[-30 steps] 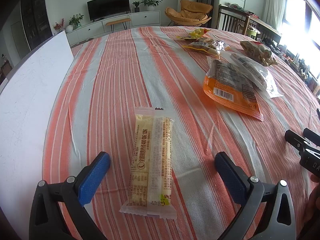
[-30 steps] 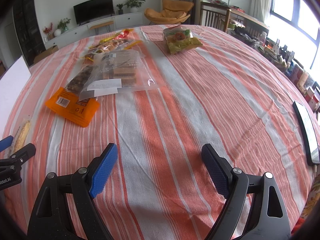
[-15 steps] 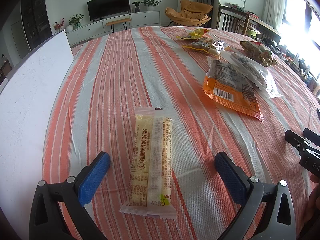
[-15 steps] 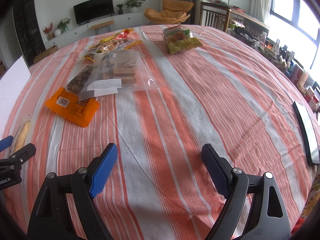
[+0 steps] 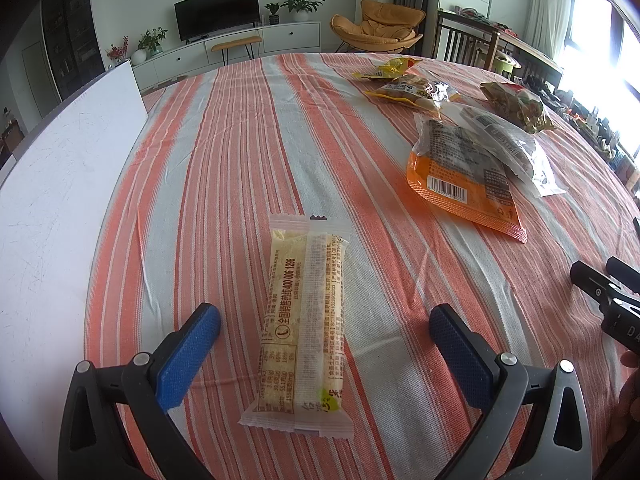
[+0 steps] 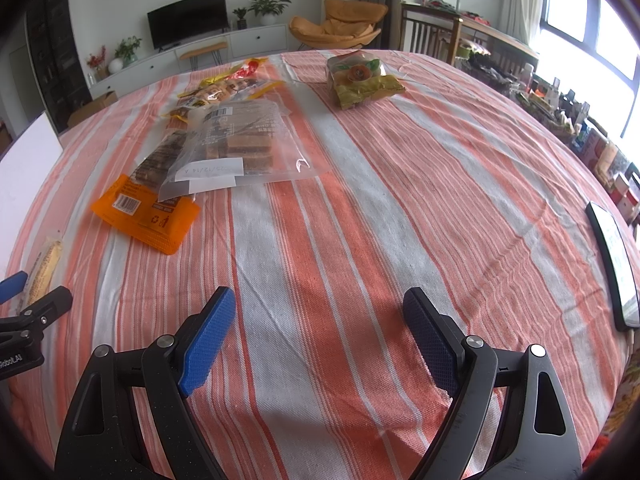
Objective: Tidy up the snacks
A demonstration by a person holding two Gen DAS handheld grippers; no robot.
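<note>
A long pale yellow snack bar (image 5: 302,320) in a clear wrapper lies on the striped cloth, its near half between the fingers of my open left gripper (image 5: 324,330). It also shows at the left edge of the right wrist view (image 6: 42,270). An orange pouch (image 5: 464,184) (image 6: 146,208), a clear bag of brown bars (image 6: 236,148), yellow packets (image 5: 412,90) and a green-yellow bag (image 6: 362,80) lie further off. My right gripper (image 6: 318,330) is open and empty over bare cloth.
A white board (image 5: 52,184) lies along the table's left side. A dark phone (image 6: 612,264) rests near the right edge. The round table has an orange and grey striped cloth (image 6: 360,220). Chairs and a cluttered side table stand beyond.
</note>
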